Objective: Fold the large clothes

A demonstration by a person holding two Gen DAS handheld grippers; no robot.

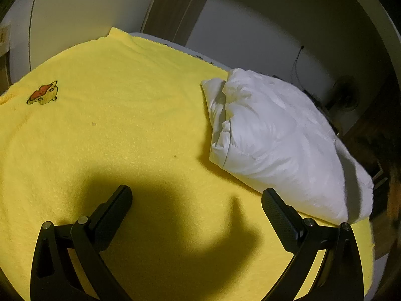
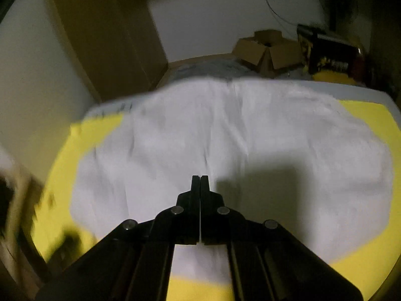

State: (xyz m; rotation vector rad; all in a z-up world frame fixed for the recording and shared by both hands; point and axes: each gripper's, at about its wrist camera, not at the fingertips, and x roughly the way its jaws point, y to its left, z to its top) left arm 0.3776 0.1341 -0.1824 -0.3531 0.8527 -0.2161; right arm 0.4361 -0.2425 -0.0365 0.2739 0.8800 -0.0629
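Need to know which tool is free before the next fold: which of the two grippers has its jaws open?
The left gripper: its fingers stand wide apart over the yellow towel. The right gripper is shut, empty, above the white garment.

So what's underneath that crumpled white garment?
The white garment lies on a fuzzy yellow blanket, which shows around its edges. Whatever sits directly beneath the garment's middle is covered.

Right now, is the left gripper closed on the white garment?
No. The left gripper stands wide open above the yellow blanket, its fingers clear of the white garment lying to its right.
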